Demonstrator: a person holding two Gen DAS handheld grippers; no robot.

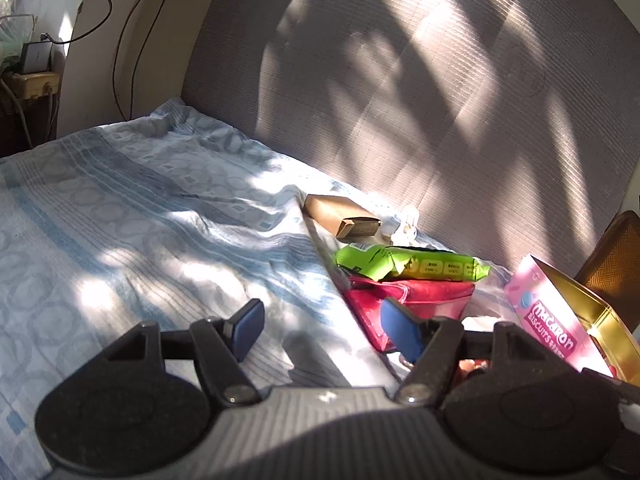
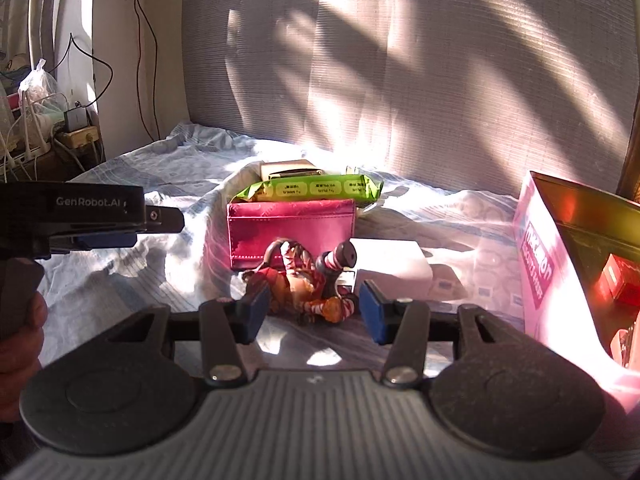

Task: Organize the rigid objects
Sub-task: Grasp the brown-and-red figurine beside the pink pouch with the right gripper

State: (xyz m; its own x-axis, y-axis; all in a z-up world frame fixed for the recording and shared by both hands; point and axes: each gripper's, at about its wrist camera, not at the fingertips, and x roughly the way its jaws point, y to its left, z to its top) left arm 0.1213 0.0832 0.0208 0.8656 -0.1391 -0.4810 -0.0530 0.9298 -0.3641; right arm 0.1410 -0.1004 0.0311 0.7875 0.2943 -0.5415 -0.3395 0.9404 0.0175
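Note:
A pink macaron biscuit tin (image 1: 556, 324) with a gold inside stands open at the right, also in the right wrist view (image 2: 540, 256). A red wallet (image 2: 292, 232) lies on the bed with a green snack pack (image 2: 316, 188) behind it and a brown box (image 1: 340, 214) further back. A tiger-striped toy figure (image 2: 304, 280) lies just ahead of my open right gripper (image 2: 314, 314), between its fingers. A white box (image 2: 394, 264) sits to the right of the toy. My left gripper (image 1: 324, 330) is open and empty, left of the wallet (image 1: 412, 304).
The blue patterned bedsheet (image 1: 140, 220) covers the bed. A grey padded headboard (image 1: 400, 100) rises behind. Cables and a power strip (image 1: 38, 80) sit at the far left. A red item (image 2: 616, 284) lies inside the tin.

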